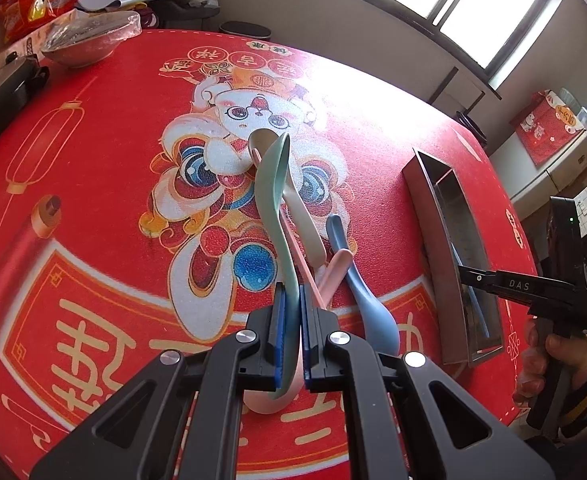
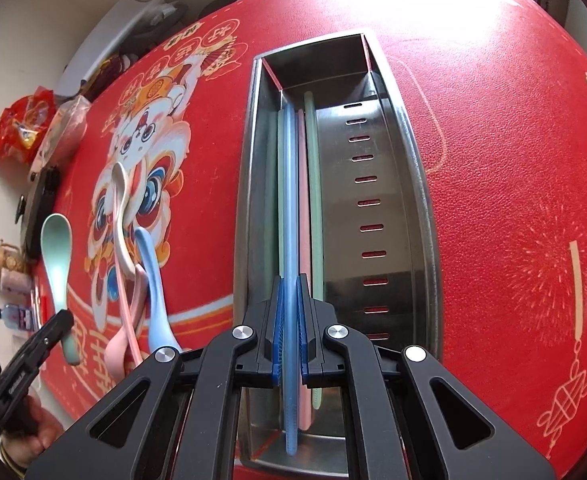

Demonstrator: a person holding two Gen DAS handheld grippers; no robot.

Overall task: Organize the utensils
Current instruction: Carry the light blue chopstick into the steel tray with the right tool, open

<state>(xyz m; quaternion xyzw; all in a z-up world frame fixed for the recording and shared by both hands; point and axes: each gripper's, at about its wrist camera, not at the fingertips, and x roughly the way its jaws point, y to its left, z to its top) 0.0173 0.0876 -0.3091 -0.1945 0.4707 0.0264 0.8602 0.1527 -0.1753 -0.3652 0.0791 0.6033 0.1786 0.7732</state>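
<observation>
Two grippers are at work over a round table (image 1: 93, 168) covered in a red festive cloth that fills most of both views. Next in size is the long metal tray (image 2: 409, 184), running up the middle of the right wrist view and lying at the right edge of the left wrist view; several flat pastel utensils already lie lengthwise along its left side. The right gripper (image 2: 290, 320), low in the centre of its frame, has its fingers pinched on a thin blue utensil (image 2: 290, 200) that stretches along the tray above the others. The left gripper (image 1: 292, 320), low in its own frame, has its fingers pinched on the handle of a green spoon (image 1: 274, 184), whose bowl is lifted toward the frame's centre. Loose on the cloth just right of it lie a blue spoon (image 1: 367, 300), a pink spoon (image 1: 335, 276) and a pale one (image 1: 305, 216), overlapping. The risks, as I judge them: the blue utensil is held on edge, so letting go may leave it propped crookedly on the pieces beneath; and the green spoon, gripped near one end, could pivot between the pads or clip the piled spoons.
</observation>
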